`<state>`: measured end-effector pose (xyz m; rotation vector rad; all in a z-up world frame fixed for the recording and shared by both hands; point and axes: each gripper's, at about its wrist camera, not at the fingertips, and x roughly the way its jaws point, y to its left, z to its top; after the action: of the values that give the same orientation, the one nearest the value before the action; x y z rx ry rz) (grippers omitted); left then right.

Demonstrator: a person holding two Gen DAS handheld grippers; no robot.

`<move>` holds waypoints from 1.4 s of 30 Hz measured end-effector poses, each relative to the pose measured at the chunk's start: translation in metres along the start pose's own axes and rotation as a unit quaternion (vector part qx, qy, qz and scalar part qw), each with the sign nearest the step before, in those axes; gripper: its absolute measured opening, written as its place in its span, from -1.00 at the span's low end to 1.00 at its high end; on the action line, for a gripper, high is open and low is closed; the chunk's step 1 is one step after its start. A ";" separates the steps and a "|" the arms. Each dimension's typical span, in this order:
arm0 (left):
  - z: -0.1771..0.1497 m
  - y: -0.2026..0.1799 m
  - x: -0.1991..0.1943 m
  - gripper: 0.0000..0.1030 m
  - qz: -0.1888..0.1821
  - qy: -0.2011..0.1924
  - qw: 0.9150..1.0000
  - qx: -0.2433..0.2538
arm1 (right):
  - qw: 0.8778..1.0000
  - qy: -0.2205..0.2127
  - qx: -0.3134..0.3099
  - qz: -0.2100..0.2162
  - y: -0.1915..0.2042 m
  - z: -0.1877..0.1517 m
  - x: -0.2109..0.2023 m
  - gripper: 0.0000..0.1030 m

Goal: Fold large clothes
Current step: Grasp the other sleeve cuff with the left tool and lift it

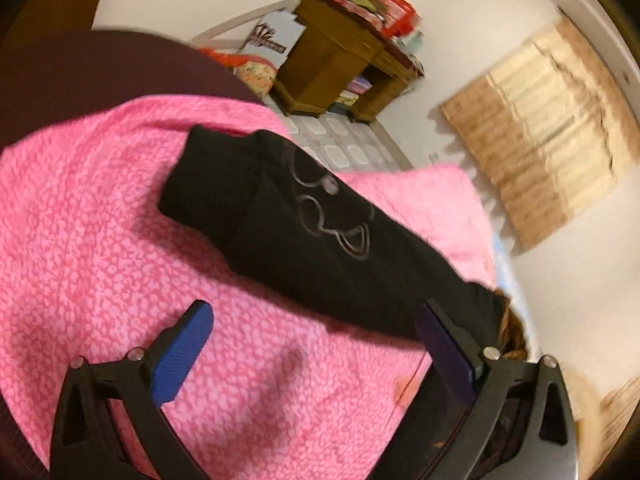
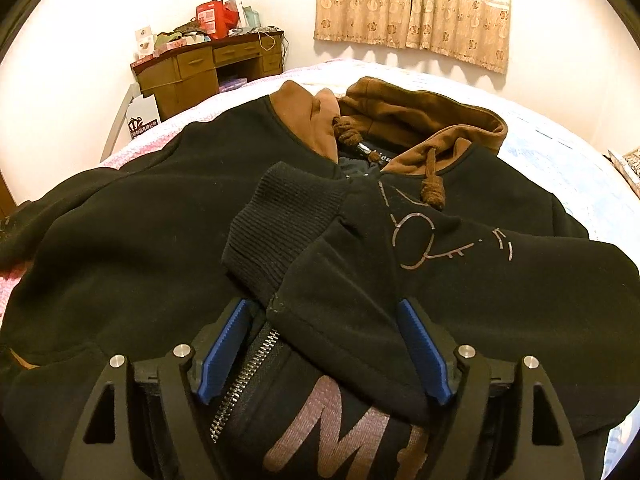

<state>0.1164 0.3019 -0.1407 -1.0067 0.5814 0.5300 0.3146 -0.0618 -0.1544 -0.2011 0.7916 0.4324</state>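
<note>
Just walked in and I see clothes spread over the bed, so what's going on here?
A person with a claw in each hand is folding a black hooded jacket on a bed with a pink blanket. One sleeve is already laid across the jacket's chest, its ribbed cuff near the brown hood. The right claw is open over that sleeve, pressing on nothing. The left claw is open and empty near the other sleeve.

A bed [image 2: 560,148] with a pink patterned cover [image 1: 100,240] fills the lower frame, and a black hooded jacket [image 2: 140,220] lies spread directly on it.
</note>
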 end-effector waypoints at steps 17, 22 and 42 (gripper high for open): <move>0.025 0.018 0.033 0.66 -0.025 -0.011 0.998 -0.052 | 1.000 -0.002 -0.004 -0.005 0.001 0.002 0.000 0.55; 0.032 0.026 0.037 0.54 -0.015 -0.033 0.998 -0.053 | 1.000 -0.003 -0.004 -0.005 0.002 0.001 0.001 0.55; 0.064 -0.057 -0.013 -0.58 -0.069 -0.119 0.983 0.118 | 0.999 -0.034 -0.016 0.013 0.000 0.002 -0.042 0.56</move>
<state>0.1567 0.3322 -0.0702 -0.7399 0.3491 0.4385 0.2902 -0.0739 -0.1228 -0.2040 0.7218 0.4749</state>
